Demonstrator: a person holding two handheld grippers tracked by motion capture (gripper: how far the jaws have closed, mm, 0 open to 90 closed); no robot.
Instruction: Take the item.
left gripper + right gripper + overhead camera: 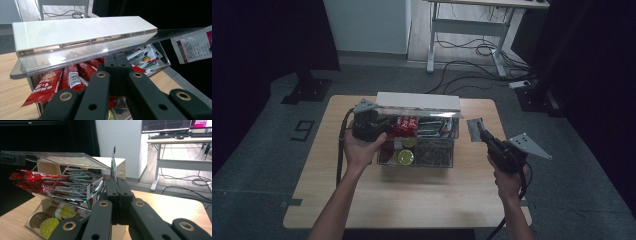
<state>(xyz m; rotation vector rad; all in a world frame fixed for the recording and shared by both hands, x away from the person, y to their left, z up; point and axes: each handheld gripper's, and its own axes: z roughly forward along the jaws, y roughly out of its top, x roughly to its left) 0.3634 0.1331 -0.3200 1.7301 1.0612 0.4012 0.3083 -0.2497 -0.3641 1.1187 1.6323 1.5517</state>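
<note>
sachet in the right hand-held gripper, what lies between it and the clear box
Nothing: in the high view, bare wooden table separates the sachet, pinched in the right hand-held gripper, from the clear box.

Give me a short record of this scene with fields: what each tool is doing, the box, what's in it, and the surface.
left tool: shut, holding up the clear lid of the box
right tool: shut on a sachet, held beside the box
box: clear organizer, lid raised, white strip along the lid's edge
contents: red stick packets, green-and-white sachets, yellow and brown capsules
surface: wooden table
</note>
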